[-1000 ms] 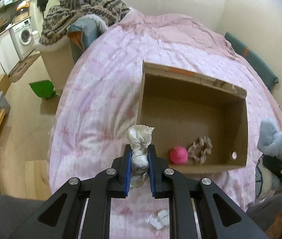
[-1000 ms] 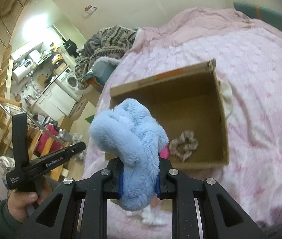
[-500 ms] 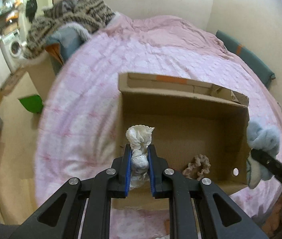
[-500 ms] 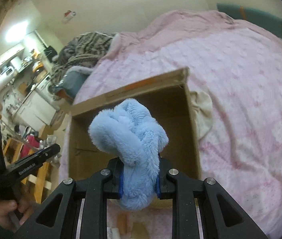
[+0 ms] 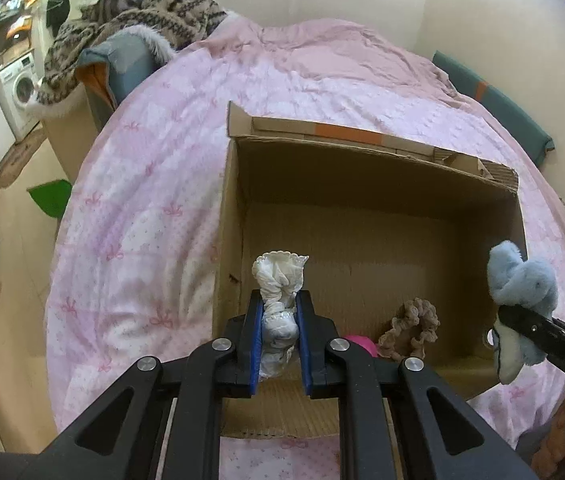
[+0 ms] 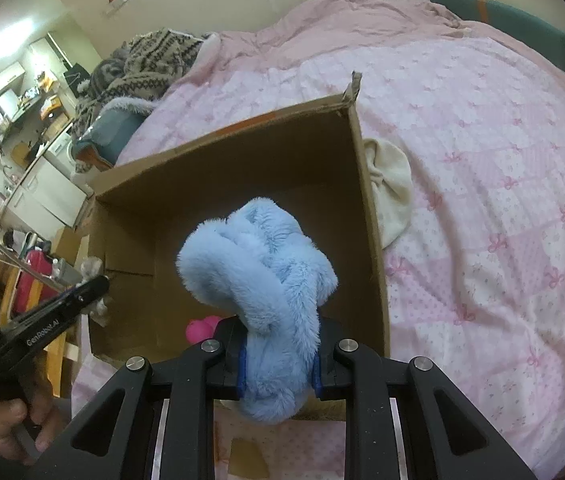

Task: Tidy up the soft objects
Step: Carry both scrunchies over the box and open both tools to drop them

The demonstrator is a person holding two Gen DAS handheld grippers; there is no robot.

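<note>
The left gripper (image 5: pixel 278 336) has its fingers (image 5: pixel 256 340) pressed on a white frilly cloth (image 5: pixel 279 280) – light, limp, best held at its bunched middle. It stands upright at lower centre of the frame, its long axis running up toward the frill, above the cardboard box (image 5: pixel 362 152) on the pink bed (image 5: pixel 142 200). The right gripper (image 6: pixel 278 364) squeezes a blue fluffy toy (image 6: pixel 258 264) – soft, springy, pointing up and left, also over the box.
</note>
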